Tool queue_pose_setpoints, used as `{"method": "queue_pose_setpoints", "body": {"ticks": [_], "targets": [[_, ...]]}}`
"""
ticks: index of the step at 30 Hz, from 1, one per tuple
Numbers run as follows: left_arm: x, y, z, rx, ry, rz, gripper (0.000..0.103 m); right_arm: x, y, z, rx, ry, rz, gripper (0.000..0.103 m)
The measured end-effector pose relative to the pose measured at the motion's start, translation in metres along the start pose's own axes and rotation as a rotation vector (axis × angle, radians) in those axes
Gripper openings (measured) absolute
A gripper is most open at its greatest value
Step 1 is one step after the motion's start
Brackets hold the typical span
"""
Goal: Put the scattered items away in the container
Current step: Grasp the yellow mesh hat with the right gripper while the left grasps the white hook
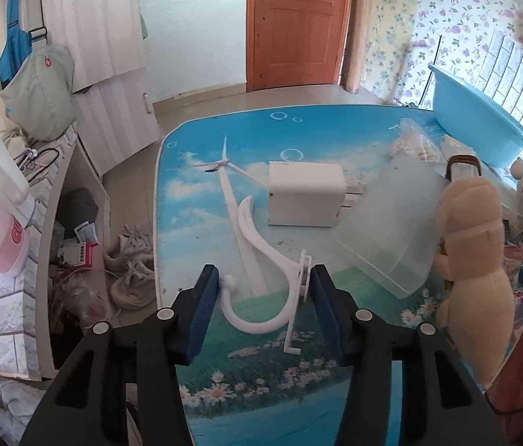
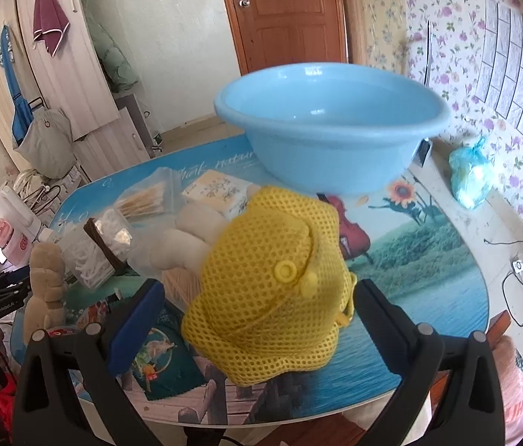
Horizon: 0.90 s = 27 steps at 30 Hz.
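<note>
One white plastic hook [image 1: 257, 278], S-curved, lies flat on the table [image 1: 317, 137]. Its long axis runs from the ball-tipped curl nearest the camera away toward the pointed tip at the far end. A flat mounting plate stands at its right side. The left gripper [image 1: 263, 308] is spread around the lower curl, blue pads close to the ball tip and the plate; contact cannot be told.

One white boxy charger [image 1: 304, 199] sits beyond the hook, prongs pointing right. One clear, soft plastic pouch [image 1: 391, 230] lies just right of it.

The right gripper [image 2: 257, 319] is spread, and a yellow mesh plush toy [image 2: 272, 297] hangs between its fingers. Whether they press it cannot be told.

One round, smooth light-blue basin [image 2: 332, 119] stands behind the toy at the table's far edge.
</note>
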State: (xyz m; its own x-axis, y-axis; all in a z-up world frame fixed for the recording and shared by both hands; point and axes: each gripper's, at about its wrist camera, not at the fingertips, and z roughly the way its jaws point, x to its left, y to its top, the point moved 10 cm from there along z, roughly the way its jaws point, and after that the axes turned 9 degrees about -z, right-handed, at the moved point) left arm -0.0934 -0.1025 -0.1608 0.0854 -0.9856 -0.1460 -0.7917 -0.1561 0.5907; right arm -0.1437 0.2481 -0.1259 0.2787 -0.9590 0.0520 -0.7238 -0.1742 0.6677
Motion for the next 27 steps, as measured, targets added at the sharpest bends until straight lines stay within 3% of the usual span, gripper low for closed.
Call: {"method": "queue_pose_setpoints", "body": {"ticks": [6, 7, 10, 13, 18, 27], "targets": [[-0.008, 0.001, -0.014, -0.024, -0.009, -0.009, 0.050, 0.007, -0.006, 0.002, 0.021, 0.035, -0.012, 0.103], [-0.008, 0.003, -0.016, -0.028, -0.009, -0.010, 0.050, 0.006, -0.006, 0.001, 0.017, 0.035, -0.016, 0.100], [-0.011, 0.008, -0.027, -0.051, -0.004, -0.011, 0.050, 0.001, -0.006, 0.000, 0.011, 0.006, -0.023, 0.073], [-0.015, 0.013, -0.039, -0.071, -0.010, -0.017, 0.050, 0.001, -0.005, -0.003, 0.003, 0.039, -0.018, 0.067], [-0.017, 0.011, -0.043, -0.069, 0.006, -0.012, 0.050, 0.002, -0.004, -0.013, -0.033, 0.062, -0.026, 0.064], [-0.019, -0.019, -0.022, 0.013, 0.028, -0.010, 0.050, -0.006, -0.004, -0.020, -0.058, 0.064, -0.005, 0.064]]}}
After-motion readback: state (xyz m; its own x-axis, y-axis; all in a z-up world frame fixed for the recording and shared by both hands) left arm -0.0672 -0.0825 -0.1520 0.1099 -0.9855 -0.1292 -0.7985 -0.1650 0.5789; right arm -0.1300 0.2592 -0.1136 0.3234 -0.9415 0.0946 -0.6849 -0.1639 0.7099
